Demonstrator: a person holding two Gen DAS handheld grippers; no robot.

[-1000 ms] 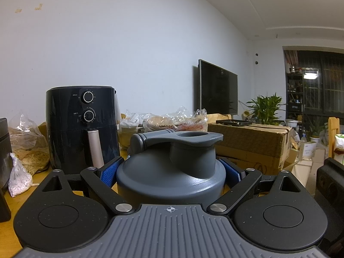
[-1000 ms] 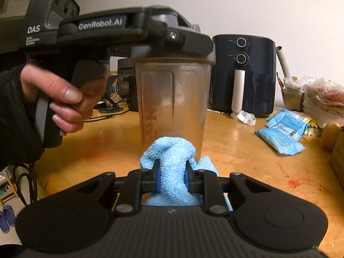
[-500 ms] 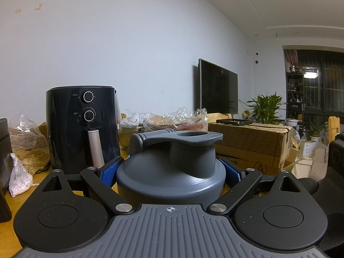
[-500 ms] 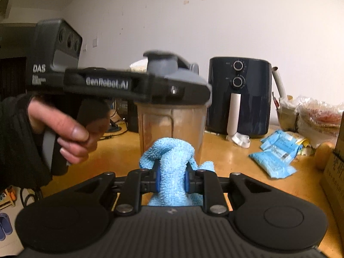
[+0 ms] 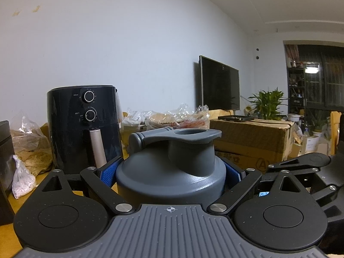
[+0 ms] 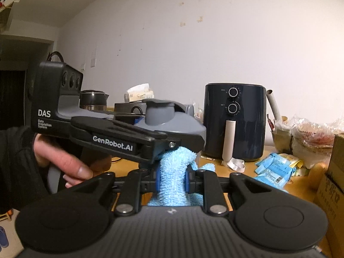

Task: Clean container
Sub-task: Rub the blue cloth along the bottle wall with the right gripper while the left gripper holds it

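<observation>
Container (image 5: 169,172), a shaker cup with a grey domed lid and a flip cap, sits clamped at the lid between the blue-padded fingers of the left gripper (image 5: 171,172), which press on it from 9 and 3 o'clock in the left wrist view. In the right wrist view the same cup's lid (image 6: 169,120) shows just above the left gripper's black frame, which a hand (image 6: 64,161) in a dark sleeve holds at 9 o'clock; the cup's clear body is mostly hidden behind that frame. The right gripper (image 6: 172,180) has its fingers pinched tight on a light blue cloth (image 6: 172,172), whose top bunches up against the underside of the left gripper, right by the cup; whether it touches the cup cannot be told. Behind, at 1 o'clock from the cloth, a black air fryer (image 6: 234,122) stands on the wooden counter (image 6: 247,178), with blue packets (image 6: 273,169) lying at 3 o'clock.
</observation>
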